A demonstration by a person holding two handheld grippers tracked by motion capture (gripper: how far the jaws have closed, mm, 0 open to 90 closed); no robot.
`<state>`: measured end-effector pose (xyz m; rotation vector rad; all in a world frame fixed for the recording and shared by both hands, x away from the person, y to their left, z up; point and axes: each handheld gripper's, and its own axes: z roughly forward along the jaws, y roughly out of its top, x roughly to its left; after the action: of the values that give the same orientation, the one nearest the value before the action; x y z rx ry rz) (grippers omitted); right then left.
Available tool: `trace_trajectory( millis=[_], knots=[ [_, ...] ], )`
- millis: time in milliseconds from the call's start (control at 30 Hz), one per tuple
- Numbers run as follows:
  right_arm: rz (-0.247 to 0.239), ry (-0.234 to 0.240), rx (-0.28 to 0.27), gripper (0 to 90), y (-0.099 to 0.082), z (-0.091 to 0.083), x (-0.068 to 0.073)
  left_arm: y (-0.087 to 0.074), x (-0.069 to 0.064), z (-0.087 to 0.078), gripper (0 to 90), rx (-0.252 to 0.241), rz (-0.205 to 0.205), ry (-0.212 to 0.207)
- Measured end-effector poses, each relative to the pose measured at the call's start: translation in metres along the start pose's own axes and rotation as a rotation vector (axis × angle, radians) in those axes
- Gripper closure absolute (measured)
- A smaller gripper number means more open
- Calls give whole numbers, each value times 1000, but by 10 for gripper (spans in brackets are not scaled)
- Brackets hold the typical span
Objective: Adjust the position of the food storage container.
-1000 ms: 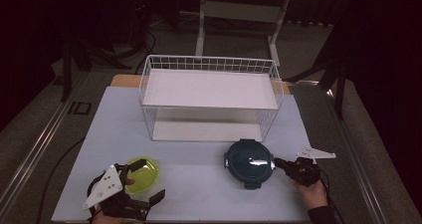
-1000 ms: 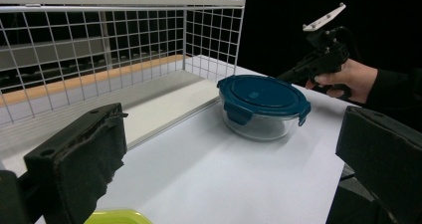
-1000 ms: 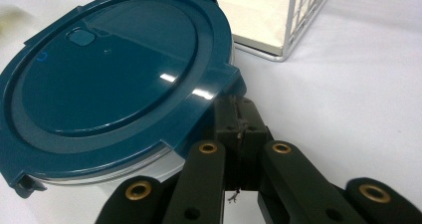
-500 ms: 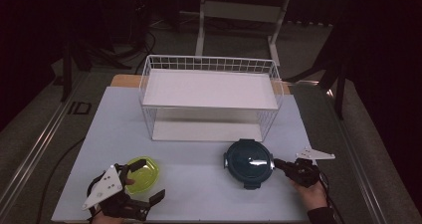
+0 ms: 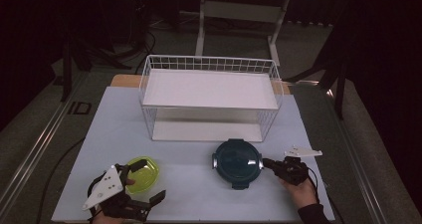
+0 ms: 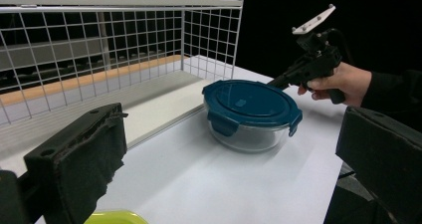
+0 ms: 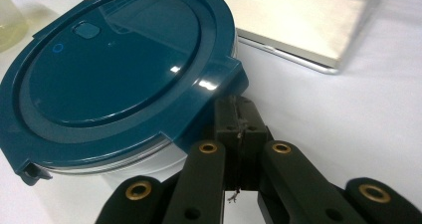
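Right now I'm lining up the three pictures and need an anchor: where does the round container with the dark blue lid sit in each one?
High view: the container sits right of centre on the table, in front of the wire rack.
Left gripper view: centre right, with the right claw at its far rim.
Right gripper view: upper left, its clip just above the closed jaws.
Shared landmark: the wire rack's white base.

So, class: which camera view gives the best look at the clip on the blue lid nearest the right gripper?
The right gripper view: the lid clip is close up, right at the tips of the shut right gripper. The high view shows the blue-lidded container whole but small. The left gripper view shows it side-on, with that clip hidden.
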<state>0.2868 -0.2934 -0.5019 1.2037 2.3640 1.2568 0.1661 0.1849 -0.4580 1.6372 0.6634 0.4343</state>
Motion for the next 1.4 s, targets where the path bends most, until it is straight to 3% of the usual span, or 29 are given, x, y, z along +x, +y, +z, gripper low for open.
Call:
trace_trajectory(
  millis=[1033,1400],
  knots=[
    [-40,110,18,900,16,31,31,-1,-2,2,0,20,3,-16],
    [-67,68,8,899,15,28,35,-1,-3,4,0,26,-3,-27]
  ],
)
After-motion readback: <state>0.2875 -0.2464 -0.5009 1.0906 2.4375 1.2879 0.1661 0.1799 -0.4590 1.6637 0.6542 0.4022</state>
